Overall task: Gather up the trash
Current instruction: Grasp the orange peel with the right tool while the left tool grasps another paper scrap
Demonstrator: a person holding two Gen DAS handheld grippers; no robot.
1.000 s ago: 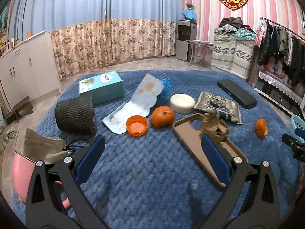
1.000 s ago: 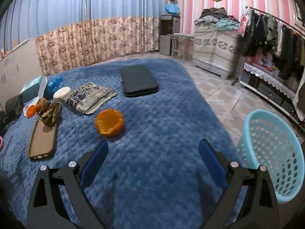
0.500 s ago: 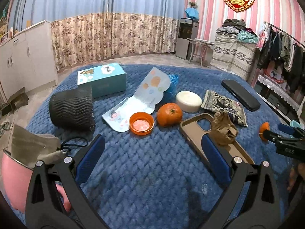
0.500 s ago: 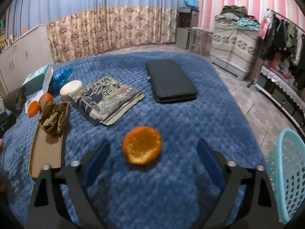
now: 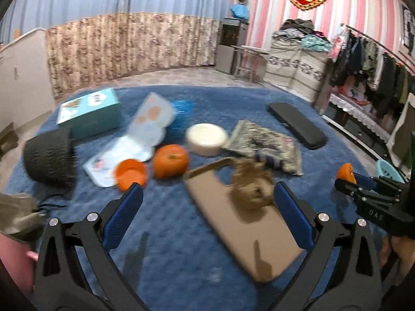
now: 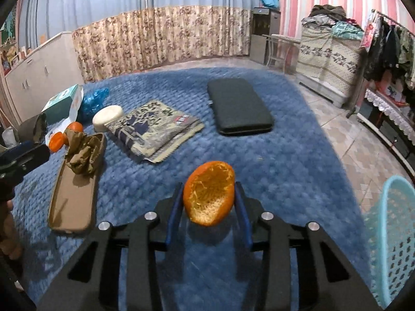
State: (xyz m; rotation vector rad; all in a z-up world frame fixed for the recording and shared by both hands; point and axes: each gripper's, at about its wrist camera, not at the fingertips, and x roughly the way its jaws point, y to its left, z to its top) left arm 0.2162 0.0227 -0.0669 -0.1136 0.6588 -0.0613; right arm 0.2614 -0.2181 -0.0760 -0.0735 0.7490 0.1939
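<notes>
Clutter covers a blue quilted bed (image 6: 298, 155), which the right wrist view shows from left to right: a teal box (image 6: 62, 102) and a crumpled blue bag (image 6: 94, 99) at the far left, a whole orange (image 6: 75, 127) and an orange lid (image 6: 55, 141) just beside it, then a tan phone case (image 6: 71, 202) with a crumpled brown wrapper (image 6: 83, 150) lying on its far end. Next come a white round tin (image 6: 107, 114), a patterned foil packet (image 6: 155, 129) and a flat black case (image 6: 238, 106). The left tool (image 5: 207, 210) hangs wide open and empty, the phone case and wrapper between its blue pads without touching them. The right tool (image 6: 208, 202) has just been closing; its pads now press both sides of the hollowed orange peel (image 6: 208, 194), the trash piece, which sits upright at the middle of the bed's near part. A light blue mesh basket (image 6: 391, 238) stands on the tiled floor at the far right, beside the bed.
</notes>
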